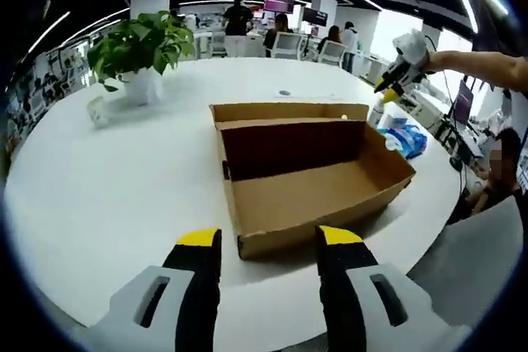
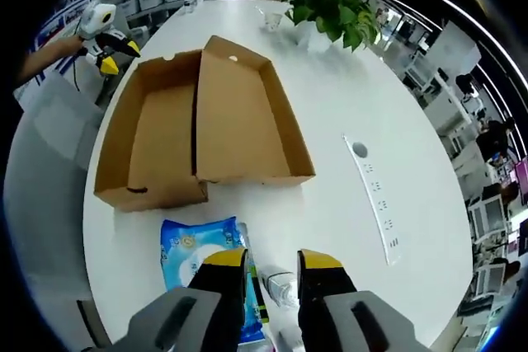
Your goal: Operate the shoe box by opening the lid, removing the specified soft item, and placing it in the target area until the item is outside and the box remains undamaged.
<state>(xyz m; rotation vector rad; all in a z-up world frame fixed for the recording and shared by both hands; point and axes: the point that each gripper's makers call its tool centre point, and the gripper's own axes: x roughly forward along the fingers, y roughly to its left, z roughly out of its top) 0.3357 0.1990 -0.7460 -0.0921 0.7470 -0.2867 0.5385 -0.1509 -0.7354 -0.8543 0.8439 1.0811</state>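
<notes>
The brown cardboard shoe box sits open on the round white table, its lid folded back on the far side, and its inside is bare. My left gripper hovers open in front of the box's near wall, with nothing between its yellow tips. A soft blue pack lies on the table outside the box, just past its short end. Above that pack is my right gripper, its jaws apart and holding nothing. It also appears at the upper right of the left gripper view, right gripper.
A potted green plant stands at the far side of the table. A white power strip lies beside the lid. A clear bottle stands by the blue pack. People and office chairs fill the room behind.
</notes>
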